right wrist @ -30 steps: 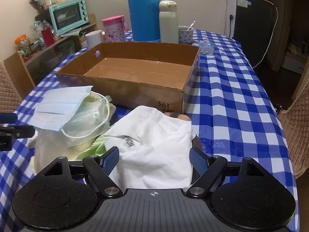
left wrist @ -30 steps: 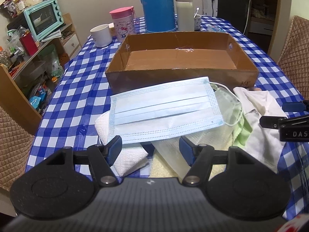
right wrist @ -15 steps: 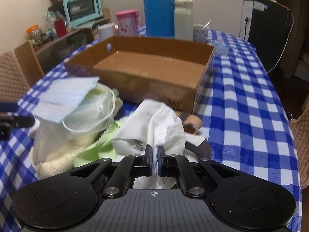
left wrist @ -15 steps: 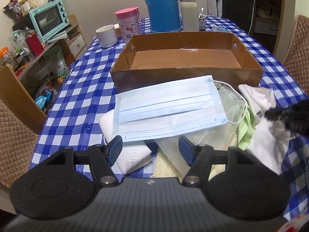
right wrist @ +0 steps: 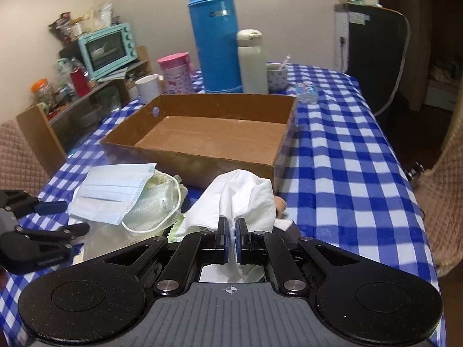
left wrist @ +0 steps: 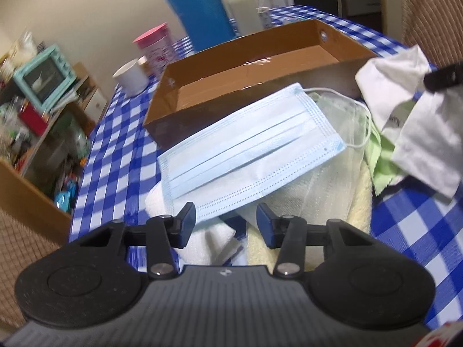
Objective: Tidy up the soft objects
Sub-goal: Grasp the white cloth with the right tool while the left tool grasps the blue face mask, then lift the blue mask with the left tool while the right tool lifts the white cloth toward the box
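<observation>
Soft objects are lying in a heap on the blue-and-white checked worktop [right wrist: 341, 150], just in front of the near wall of an open cardboard box [right wrist: 208, 133], which is sitting with nothing visible inside it. Behind the box a tall blue thermos [right wrist: 215, 37] is standing beside a smaller pale flask [right wrist: 251, 60], with a pink-lidded jar [right wrist: 175, 72] and a white mug [right wrist: 148, 86] further left.

In the heap, a white cloth [right wrist: 240, 199] is bunching up at the right, raised off the pile, and the right claw [right wrist: 231, 238] is pinching a fold of it, its fingers pressed together with only the fabric between them. Left of it, a light blue surgical mask [left wrist: 249, 144] is resting flat on top of a pale mesh cloth [left wrist: 338, 133] and a cream towel [left wrist: 358, 202], with a green cloth [left wrist: 383, 156] peeking out between them and the white cloth. A folded white towel [left wrist: 205, 237] is lying under the mask's near corner.

The left claw [left wrist: 227, 221] is closing, its fingers still apart with the mask's lower edge between them and not yet pressed.
</observation>
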Demonstrator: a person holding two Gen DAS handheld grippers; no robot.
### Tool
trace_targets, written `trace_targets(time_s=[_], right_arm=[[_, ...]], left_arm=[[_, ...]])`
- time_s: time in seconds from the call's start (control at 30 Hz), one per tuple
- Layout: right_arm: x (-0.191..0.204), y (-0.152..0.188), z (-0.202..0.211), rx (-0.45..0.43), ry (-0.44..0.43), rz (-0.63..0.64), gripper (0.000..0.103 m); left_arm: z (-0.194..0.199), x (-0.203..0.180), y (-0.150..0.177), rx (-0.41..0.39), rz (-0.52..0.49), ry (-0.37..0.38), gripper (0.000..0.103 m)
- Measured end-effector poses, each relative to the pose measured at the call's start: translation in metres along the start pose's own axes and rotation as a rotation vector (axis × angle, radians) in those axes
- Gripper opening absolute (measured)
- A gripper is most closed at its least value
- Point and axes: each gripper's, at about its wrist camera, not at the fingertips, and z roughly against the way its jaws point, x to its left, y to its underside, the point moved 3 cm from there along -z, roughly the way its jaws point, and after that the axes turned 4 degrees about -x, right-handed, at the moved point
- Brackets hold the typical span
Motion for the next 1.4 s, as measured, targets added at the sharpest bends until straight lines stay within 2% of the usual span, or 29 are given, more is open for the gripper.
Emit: trace_targets(time_s=[0.07, 0.17, 0.23, 0.3, 0.4, 0.47, 0.8, 1.0, 1.4], right_arm=[[0.001, 0.0, 0.004, 0.001, 0.015, -0.025, 0.005], [0.003, 0.001, 0.01, -0.001, 0.04, -0.044, 0.005], [0.006, 0.002, 0.013, -0.004, 0.058, -0.054, 0.005], [0.007, 0.004, 0.016, -0.005, 0.071, -0.069, 0.005], [0.01, 0.004, 0.02, -0.011, 0.089, -0.083, 0.005], [0.015, 0.002, 0.024, -0.024, 0.098, -0.088, 0.005], [0.041, -0.024, 0.044, -0.127, 0.069, -0.097, 0.005], [0.053, -0.055, 0.05, -0.201, 0.032, -0.085, 0.005], [0.054, -0.117, 0.031, -0.335, -0.005, -0.061, 0.005]], left_arm=[[-0.005, -0.002, 0.0, -0.014, -0.038, 0.009, 0.041], [-0.01, -0.004, -0.001, -0.045, -0.091, 0.025, 0.031], [-0.014, -0.003, 0.001, -0.054, -0.124, 0.038, 0.018], [-0.015, -0.003, 0.002, -0.064, -0.156, 0.057, 0.011], [-0.011, -0.002, 0.002, -0.096, -0.201, 0.063, 0.006], [-0.004, 0.004, -0.003, -0.126, -0.191, 0.078, 0.003], [0.036, 0.063, -0.041, -0.225, -0.015, 0.146, 0.002], [0.043, 0.087, -0.068, -0.235, 0.07, 0.209, 0.002], [0.039, 0.086, -0.127, -0.317, 0.081, 0.289, 0.002]])
